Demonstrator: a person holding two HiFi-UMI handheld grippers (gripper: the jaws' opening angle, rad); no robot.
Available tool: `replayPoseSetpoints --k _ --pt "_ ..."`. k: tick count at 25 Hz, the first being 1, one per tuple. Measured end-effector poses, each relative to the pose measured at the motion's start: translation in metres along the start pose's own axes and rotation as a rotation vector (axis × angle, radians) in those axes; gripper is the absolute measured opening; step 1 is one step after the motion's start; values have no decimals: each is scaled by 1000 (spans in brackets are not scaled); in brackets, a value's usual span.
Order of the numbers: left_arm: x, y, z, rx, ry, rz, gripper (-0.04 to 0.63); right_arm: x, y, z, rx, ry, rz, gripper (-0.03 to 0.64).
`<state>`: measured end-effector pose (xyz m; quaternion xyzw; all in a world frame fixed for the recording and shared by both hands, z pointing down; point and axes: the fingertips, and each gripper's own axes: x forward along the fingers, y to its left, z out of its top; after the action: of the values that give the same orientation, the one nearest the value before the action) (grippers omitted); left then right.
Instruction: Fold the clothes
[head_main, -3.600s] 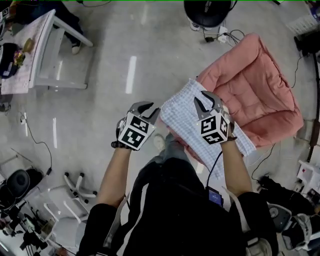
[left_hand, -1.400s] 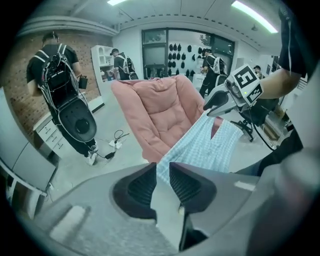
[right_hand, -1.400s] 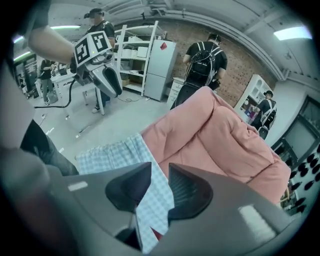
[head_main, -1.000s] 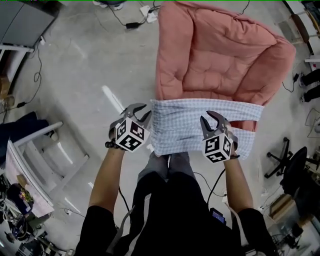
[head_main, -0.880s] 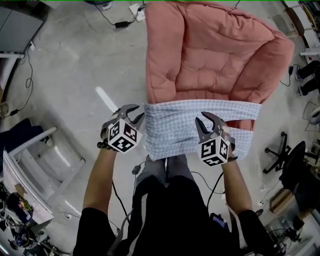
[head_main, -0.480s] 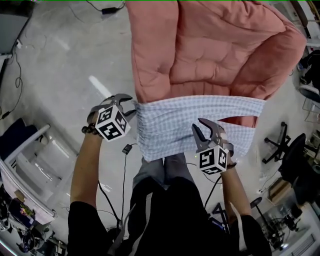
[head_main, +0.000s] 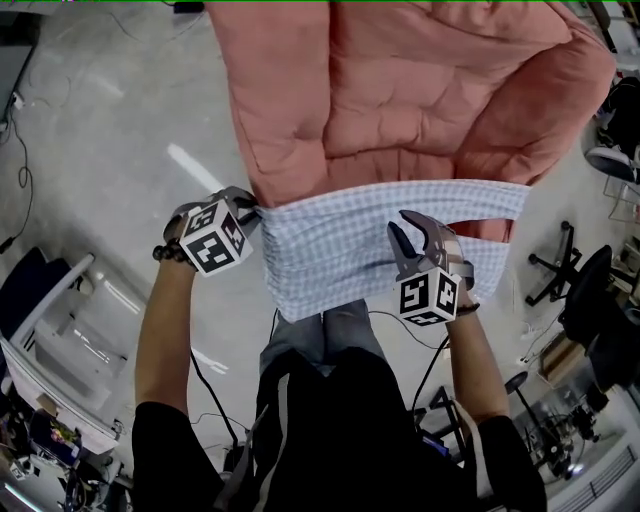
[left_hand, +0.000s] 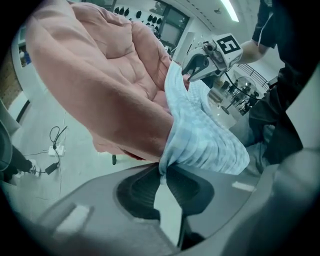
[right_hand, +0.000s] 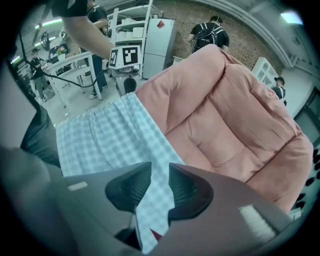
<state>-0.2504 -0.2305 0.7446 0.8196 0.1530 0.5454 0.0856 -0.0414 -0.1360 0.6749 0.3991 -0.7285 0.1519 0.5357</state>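
Observation:
A light blue checked cloth hangs stretched between my two grippers, in front of a big pink quilted cushion. My left gripper is at the cloth's upper left corner. In the left gripper view its jaws have just been closing and now pinch the bunched edge of the cloth. My right gripper grips the cloth's top edge further right. In the right gripper view the cloth runs down through its jaws, with the cushion behind.
The person's legs stand just under the cloth. An office chair base is at the right and a white table at the lower left. Cables lie on the grey floor. People and shelving stand far behind.
The left gripper stood open beside the cloth's left edge and has now shut on that corner. Both hands have sunk with the cloth. The cushion fills more of the head view.

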Motion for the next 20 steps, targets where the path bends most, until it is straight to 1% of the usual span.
replayPoseSetpoints --k 2,5,7,9,11,13,14,16,18,20 --pt "-6 -1 -1 0 -1 20 46 10 -9 -3 -65 22 -7 123" --pt "-23 1 -2 -20 -23 66 44 25 -16 -15 -175 70 -4 153" --pt "-37 3 -5 -51 -42 97 43 31 -17 -23 -224 91 -2 164" --pt "-50 7 -12 -98 -54 125 41 38 -16 -28 -266 107 2 167" --pt "-59 9 -19 -137 -64 142 41 48 -15 -32 -336 130 -4 175" --pt "-63 6 -22 -154 -71 154 40 54 -16 -35 -402 150 -18 178" --pt "-64 4 -22 -155 -70 161 40 56 -18 -36 -417 154 -28 178" --pt "-64 2 -25 -158 -62 178 40 55 -23 -32 -413 148 -50 171" --pt "-64 2 -28 -168 -57 193 40 50 -30 -25 -399 133 -71 101" --pt "-63 1 -30 -180 -53 203 40 43 -34 -21 -400 123 -64 84"
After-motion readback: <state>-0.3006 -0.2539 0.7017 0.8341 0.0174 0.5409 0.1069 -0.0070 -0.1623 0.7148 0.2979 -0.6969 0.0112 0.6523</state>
